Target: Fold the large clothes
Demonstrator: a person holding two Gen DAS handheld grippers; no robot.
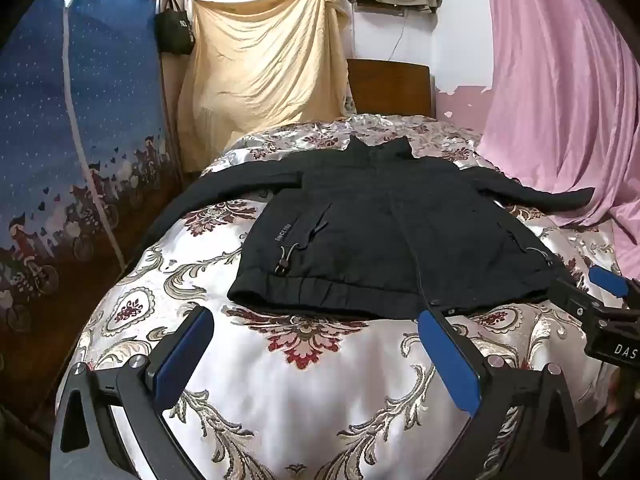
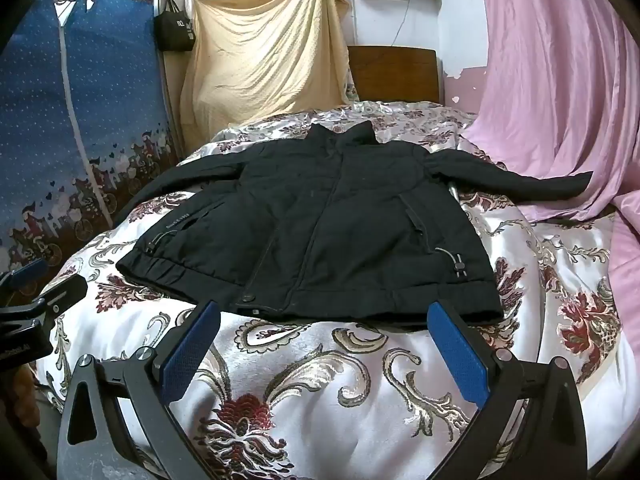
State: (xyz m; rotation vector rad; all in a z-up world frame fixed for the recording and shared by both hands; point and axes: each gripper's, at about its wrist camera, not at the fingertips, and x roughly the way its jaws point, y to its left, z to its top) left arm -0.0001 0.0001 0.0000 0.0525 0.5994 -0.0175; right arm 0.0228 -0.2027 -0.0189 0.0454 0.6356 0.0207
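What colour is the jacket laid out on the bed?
Black; the jacket shows best in the right wrist view.

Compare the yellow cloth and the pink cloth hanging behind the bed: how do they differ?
The yellow cloth hangs at the back left, beside the wooden headboard; the pink cloth hangs on the right. The pink cloth looks larger and its lower end spreads onto the bedspread, while the yellow cloth ends behind the bed. The yellow cloth is pulled up to one high point. Both are plain, draped and wrinkled.
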